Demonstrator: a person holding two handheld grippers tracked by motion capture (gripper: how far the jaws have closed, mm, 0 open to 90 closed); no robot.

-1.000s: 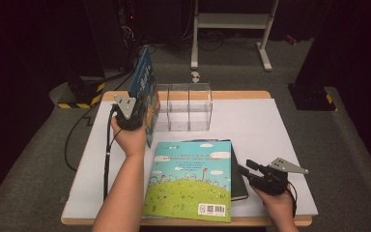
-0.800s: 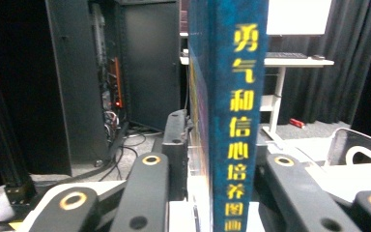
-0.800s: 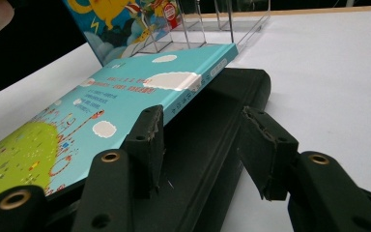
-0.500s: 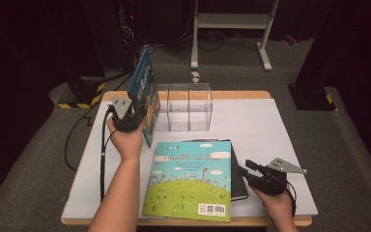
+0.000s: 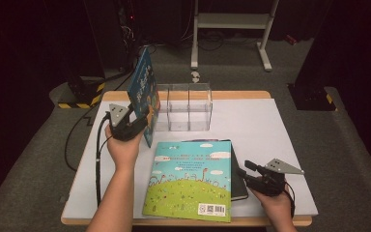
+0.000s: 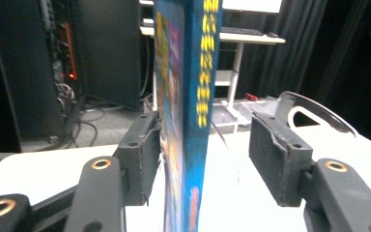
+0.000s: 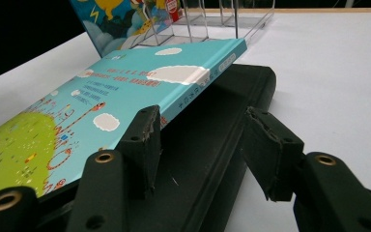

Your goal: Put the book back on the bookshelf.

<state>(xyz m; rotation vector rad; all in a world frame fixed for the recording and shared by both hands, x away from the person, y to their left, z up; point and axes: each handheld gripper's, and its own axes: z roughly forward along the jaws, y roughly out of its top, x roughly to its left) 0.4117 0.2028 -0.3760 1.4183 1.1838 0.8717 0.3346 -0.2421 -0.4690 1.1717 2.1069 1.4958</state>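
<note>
A blue picture book [image 5: 142, 92] stands upright on its edge at the left end of a clear divided rack [image 5: 183, 108]. My left gripper [image 5: 142, 123] straddles its spine [image 6: 193, 96]. Its jaws have just been opening, and the right pad [image 6: 280, 159] now stands apart from the book. A turquoise picture book [image 5: 191, 179] lies flat near the front edge over a dark book [image 5: 239, 183]. My right gripper [image 5: 245, 172] is open at their right side, with its jaws either side of the dark book's edge [image 7: 222, 96] and the turquoise cover [image 7: 101, 96] by the left pad.
The white table top [image 5: 270, 125] has free room to the right of the rack and behind the right hand. A cable trails from the left gripper off the table's left side. A white stand [image 5: 232, 29] is on the floor beyond the table.
The left gripper's jaws have spread off the standing blue book, and that hand has drawn back a little toward the person. The book stays upright. The right hand has stayed where it was.
</note>
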